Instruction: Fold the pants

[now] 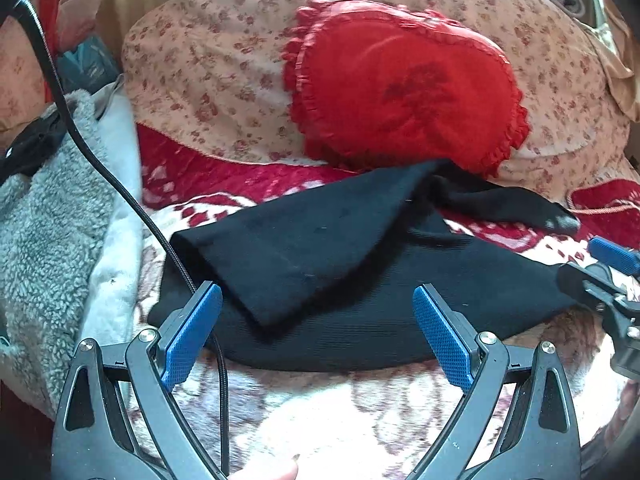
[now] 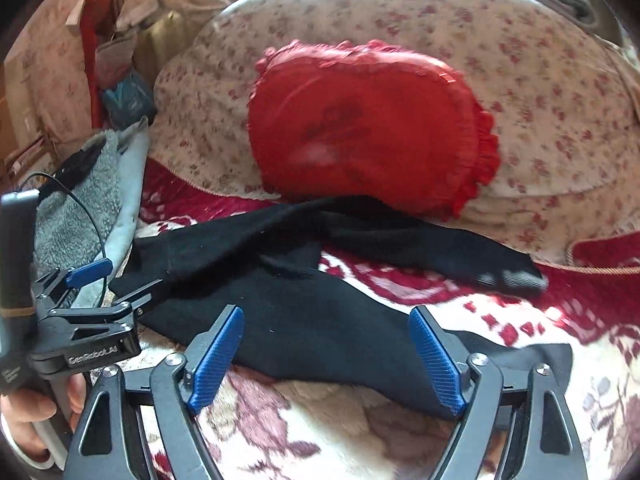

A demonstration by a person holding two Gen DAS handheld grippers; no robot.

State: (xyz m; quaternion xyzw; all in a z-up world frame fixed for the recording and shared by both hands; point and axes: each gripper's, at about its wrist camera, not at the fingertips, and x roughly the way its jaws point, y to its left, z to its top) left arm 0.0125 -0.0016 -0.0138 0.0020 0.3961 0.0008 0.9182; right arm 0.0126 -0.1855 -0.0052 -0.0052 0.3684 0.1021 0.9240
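Note:
Black pants (image 1: 328,264) lie partly folded on a red and white floral blanket (image 1: 320,408), one leg laid over the lower layer. In the right wrist view the pants (image 2: 312,320) spread from the left to a leg end (image 2: 508,274) at the right. My left gripper (image 1: 316,300) is open and empty, just above the near edge of the pants. My right gripper (image 2: 326,320) is open and empty over the pants' near edge. The left gripper also shows at the left of the right wrist view (image 2: 116,284), and the right gripper at the right edge of the left wrist view (image 1: 612,272).
A red heart-shaped cushion (image 1: 404,84) leans on a floral pillow (image 1: 208,64) behind the pants. A grey fleece (image 1: 44,216) lies at the left. A black cable (image 1: 120,188) hangs across the left side.

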